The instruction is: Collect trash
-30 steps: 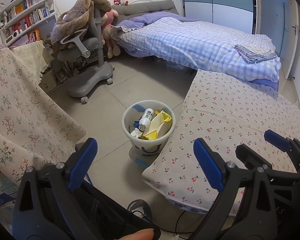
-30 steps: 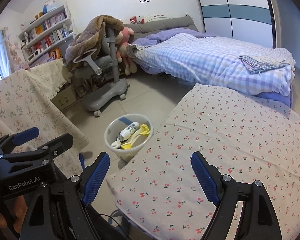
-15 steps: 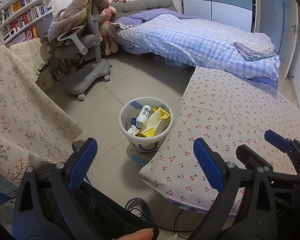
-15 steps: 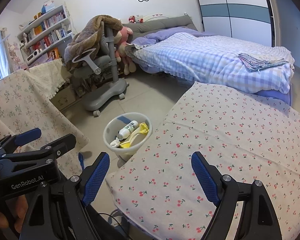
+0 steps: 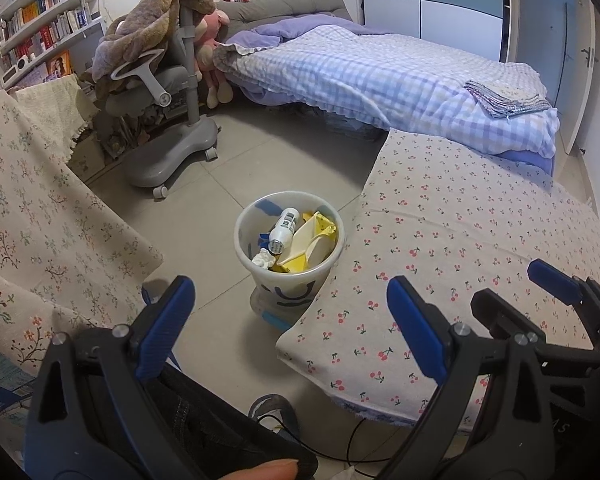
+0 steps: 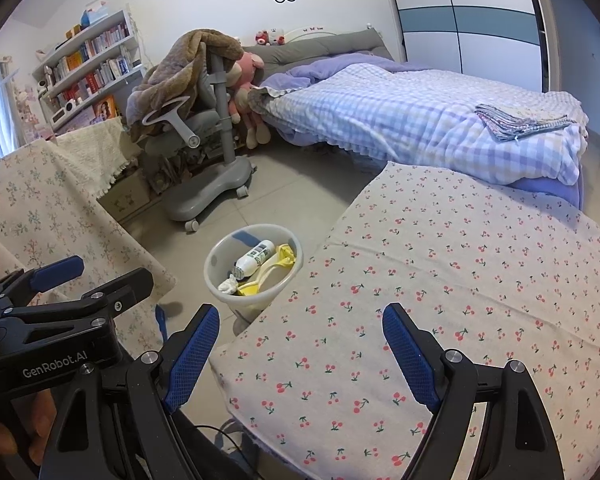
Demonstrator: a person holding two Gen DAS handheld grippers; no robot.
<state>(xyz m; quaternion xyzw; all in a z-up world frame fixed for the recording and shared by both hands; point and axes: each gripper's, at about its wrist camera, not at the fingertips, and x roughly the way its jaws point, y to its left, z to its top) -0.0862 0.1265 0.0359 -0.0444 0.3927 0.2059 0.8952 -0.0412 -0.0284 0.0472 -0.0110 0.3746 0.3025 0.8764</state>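
A translucent trash bin stands on the tiled floor, just beside the near-left corner of the cherry-print tabletop. Inside lie a white bottle, yellow packaging and crumpled paper. The left claw and the right claw both gape wide with nothing between their blue pads. A grey chair stands far left.

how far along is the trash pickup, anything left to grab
Mostly done, it seems. The bin on the floor already holds a white bottle, yellow packaging and crumpled tissue. Nothing is in hand: the left tongs and right tongs are open and empty. The cherry-print cloth beside the bin shows no loose trash, so little looks left.
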